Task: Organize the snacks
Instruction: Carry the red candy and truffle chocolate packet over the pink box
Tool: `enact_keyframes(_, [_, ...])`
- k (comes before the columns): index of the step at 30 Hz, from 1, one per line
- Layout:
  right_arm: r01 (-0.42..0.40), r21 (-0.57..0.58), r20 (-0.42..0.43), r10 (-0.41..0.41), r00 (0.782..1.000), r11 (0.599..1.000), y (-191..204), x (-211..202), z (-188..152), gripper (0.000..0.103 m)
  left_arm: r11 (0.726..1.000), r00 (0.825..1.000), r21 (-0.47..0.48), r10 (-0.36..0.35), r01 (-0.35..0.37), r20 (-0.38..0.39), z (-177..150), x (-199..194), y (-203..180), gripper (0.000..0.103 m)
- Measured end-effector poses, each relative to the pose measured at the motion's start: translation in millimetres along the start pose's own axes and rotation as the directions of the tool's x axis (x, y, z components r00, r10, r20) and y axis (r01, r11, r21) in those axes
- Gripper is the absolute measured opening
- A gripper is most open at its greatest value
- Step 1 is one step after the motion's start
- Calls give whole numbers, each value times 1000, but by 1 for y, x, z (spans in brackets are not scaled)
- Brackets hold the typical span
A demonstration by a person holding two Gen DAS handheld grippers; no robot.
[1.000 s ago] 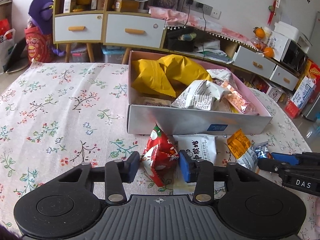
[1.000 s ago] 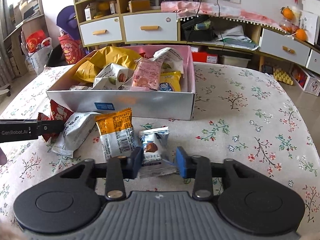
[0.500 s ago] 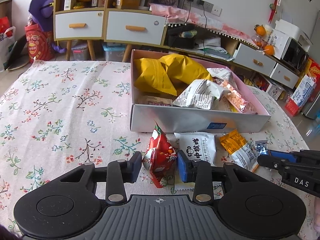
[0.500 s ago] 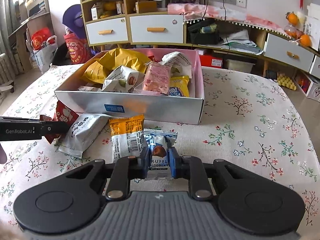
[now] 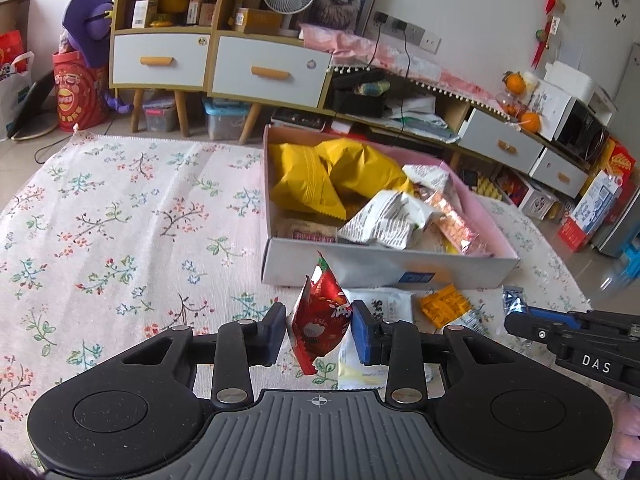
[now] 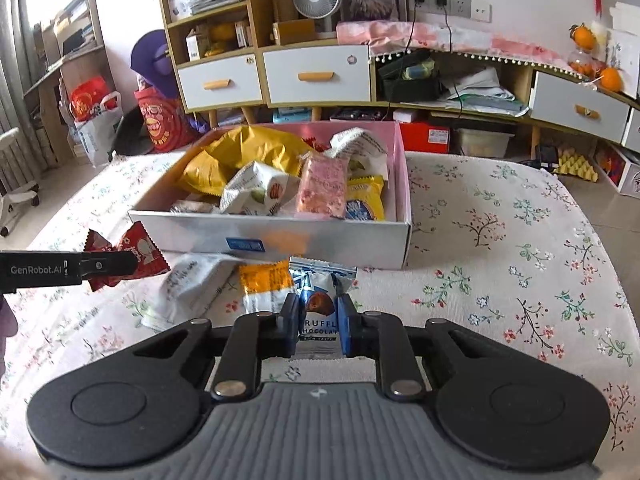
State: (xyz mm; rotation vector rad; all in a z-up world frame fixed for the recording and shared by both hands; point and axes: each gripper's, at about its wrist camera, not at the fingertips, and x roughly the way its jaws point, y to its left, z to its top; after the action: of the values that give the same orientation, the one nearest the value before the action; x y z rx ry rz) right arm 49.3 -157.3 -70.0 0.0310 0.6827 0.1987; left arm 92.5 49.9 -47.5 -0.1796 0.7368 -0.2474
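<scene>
The left gripper [image 5: 319,334] pinches the red packet [image 5: 320,320]; its jaws have just been closing on it. The right gripper [image 6: 319,322] is clamped on the blue truffle chocolate packet [image 6: 320,308]. Both packets hang just in front of the box [image 6: 280,240]. The foil is slick and crumpled, so either packet may slip during the carry. Low clearance risks a snag on the box's near wall. The heaped contents may let a dropped packet slide off.
</scene>
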Motion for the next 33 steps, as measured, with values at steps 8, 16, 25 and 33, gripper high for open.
enact_keyframes(8, [-44, 35, 48, 42, 998, 998, 7, -7, 16, 18, 999, 997, -36, -24, 26, 71, 18, -13, -2, 31])
enact_keyframes(16, [-89, 97, 74, 82, 994, 991, 11, 9, 41, 18, 1000, 996, -18, -16, 18, 87, 40, 7, -7, 31])
enact_keyframes(25, [-55, 65, 36, 53, 998, 996, 28, 41, 49, 18, 1000, 999, -7, 12, -11, 53, 50, 45, -3, 31])
enact_keyframes(33, [29, 37, 26, -30, 999, 999, 28, 57, 51, 18, 999, 998, -22, 35, -35, 45, 55, 63, 2, 31])
